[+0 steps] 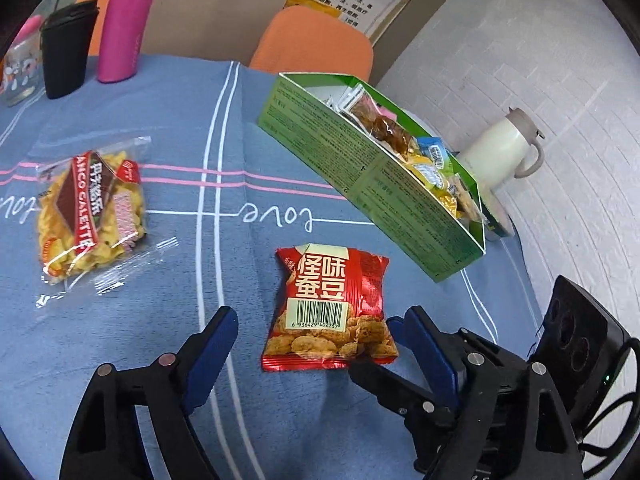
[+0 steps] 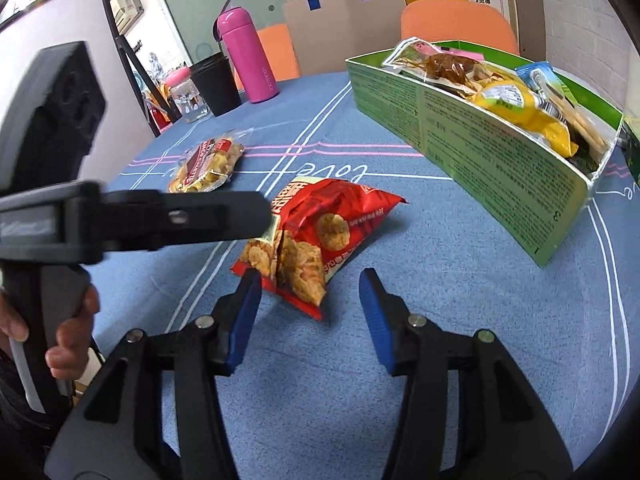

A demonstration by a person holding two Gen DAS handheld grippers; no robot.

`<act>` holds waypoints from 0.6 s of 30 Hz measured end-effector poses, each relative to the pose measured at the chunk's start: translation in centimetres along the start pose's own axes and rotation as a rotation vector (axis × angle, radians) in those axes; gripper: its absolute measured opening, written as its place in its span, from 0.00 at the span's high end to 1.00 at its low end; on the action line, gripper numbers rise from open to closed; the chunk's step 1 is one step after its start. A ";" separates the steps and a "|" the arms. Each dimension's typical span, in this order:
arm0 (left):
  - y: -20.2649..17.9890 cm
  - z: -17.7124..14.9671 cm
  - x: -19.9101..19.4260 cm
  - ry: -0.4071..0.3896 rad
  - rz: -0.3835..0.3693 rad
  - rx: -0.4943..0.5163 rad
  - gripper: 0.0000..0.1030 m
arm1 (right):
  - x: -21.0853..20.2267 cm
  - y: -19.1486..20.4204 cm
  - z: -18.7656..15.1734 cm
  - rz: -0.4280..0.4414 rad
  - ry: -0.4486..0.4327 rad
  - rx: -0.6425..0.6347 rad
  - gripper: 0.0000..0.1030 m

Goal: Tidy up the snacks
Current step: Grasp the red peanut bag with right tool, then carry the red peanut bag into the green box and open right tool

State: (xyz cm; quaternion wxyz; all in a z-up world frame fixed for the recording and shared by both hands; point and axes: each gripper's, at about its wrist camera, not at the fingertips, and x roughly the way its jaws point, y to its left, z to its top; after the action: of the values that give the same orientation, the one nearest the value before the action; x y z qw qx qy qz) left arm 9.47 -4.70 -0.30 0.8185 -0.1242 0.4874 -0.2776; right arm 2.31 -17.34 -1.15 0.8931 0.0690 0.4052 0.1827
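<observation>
Nearest the left wrist camera, the left gripper [image 1: 316, 320] hangs just above a blue tablecloth [image 1: 180, 120] with its blue-padded fingers [image 1: 212, 356] spread wide apart, holding nothing. Between them, at 12 o'clock, a red broad-bean snack packet [image 1: 330, 306] lies flat, barcode side up. Its lower right corner sits just beside the right-hand pad; whether they touch cannot be told.

In the right wrist view, the right gripper [image 2: 308, 316] also has its fingers [image 2: 378, 324] parted and empty. The same red packet [image 2: 316, 236] lies just ahead at 12 o'clock, its near corner close to the left pad. At 9 o'clock, the person's hand [image 2: 64, 332] grips the handle of the other gripper, whose black body reaches across toward the packet.

Farther out in the left view, at 10 o'clock, a clear bag of yellow crackers [image 1: 90, 216] lies flat, well apart from the red packet. At 1 o'clock stands a long green cardboard box [image 1: 360, 168], open at the top and filled with assorted wrapped snacks [image 1: 400, 136]. Behind it, at 2 o'clock, is a white lidded jug [image 1: 500, 152].

At the far edge, around 11 o'clock, stand a pink bottle [image 1: 124, 24], a black cup [image 1: 68, 48] and a glass jar [image 1: 20, 68]. Beyond the table is an orange chair [image 1: 316, 44].
</observation>
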 end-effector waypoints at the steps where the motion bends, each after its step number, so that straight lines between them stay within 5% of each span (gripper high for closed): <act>1: 0.1 0.2 0.5 0.011 -0.011 -0.011 0.20 | 0.0 -0.1 0.0 0.002 -0.002 0.000 0.49; 5: -0.2 0.7 1.9 0.032 -0.004 -0.010 0.21 | 0.4 -0.1 0.4 0.010 -0.003 0.009 0.49; 7: -0.2 0.6 2.7 0.050 -0.003 -0.009 0.32 | 1.0 -0.1 0.5 0.026 0.005 0.016 0.51; 8: -0.2 0.5 3.2 0.063 -0.030 -0.011 0.38 | 1.3 0.0 0.5 0.037 0.016 0.019 0.70; 18: -5.3 2.1 0.4 -0.034 -0.027 0.127 0.41 | -3.2 -0.4 2.4 0.018 -0.118 0.025 0.72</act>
State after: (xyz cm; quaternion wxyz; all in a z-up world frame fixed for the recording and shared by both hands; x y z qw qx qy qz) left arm 9.72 -9.40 2.93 0.8289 -0.0833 0.4534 -0.3168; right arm 2.29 -18.88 2.54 0.9128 0.0947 0.3536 0.1813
